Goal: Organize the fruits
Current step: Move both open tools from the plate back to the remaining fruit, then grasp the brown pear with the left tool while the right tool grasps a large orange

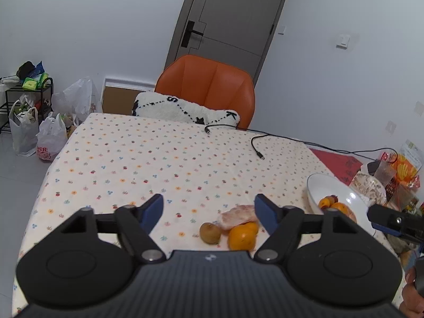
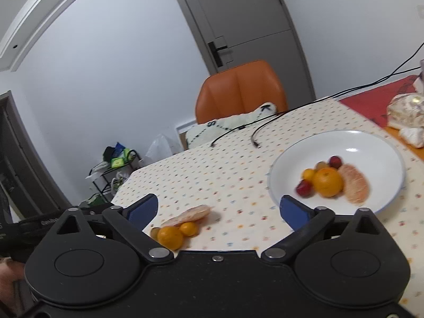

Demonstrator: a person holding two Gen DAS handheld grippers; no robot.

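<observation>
On the flowered tablecloth lies a loose group of fruit: a kiwi (image 1: 210,233), an orange (image 1: 242,235) and a peeled pink pomelo segment (image 1: 238,216). My left gripper (image 1: 209,209) hovers just above and before them, open and holding nothing. The right wrist view shows the same group, the orange (image 2: 169,237), a small orange (image 2: 188,228) and the segment (image 2: 189,213), low on the left. My right gripper (image 2: 220,209) is open and holds nothing. A white bowl (image 2: 291,153) ahead on the right holds an orange (image 2: 327,182), a pomelo segment (image 2: 355,184) and small red and yellow fruits.
Two black cables (image 1: 258,145) trail over the table's far side. An orange chair (image 1: 209,84) with a white cushion (image 1: 180,108) stands behind the table. A red mat (image 1: 336,163) and wrapped packets (image 1: 371,185) crowd the right edge. Plastic bags (image 1: 50,135) sit on the floor at left.
</observation>
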